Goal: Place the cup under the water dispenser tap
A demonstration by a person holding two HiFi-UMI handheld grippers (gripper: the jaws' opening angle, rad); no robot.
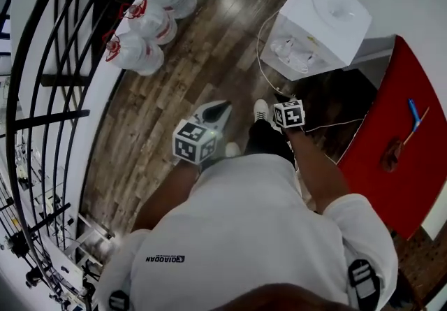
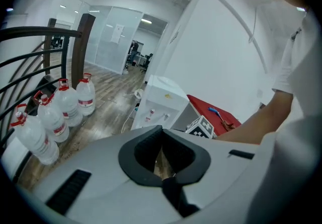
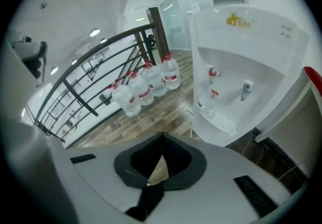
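The cup cannot be identified with certainty: in the right gripper view a small pale shape (image 3: 206,109) sits on the drip grille of the dispenser (image 3: 251,67), below the red tap (image 3: 213,73), too indistinct to name. In the head view two whitish blobs in the dispenser recess are equally unclear. In that view the jaws of the right gripper (image 3: 161,140) are hidden under its marker cube (image 1: 288,114). Both forearms (image 1: 318,166) reach forward and down from the white shirt (image 1: 237,233), holding the grippers low at frame centre, side by side but apart, aimed toward the dispenser at upper right. The left gripper (image 2: 161,132) has its jaws together with nothing between them; the right gripper likewise. Bottles (image 1: 150,19) stand at upper left, well apart from both grippers
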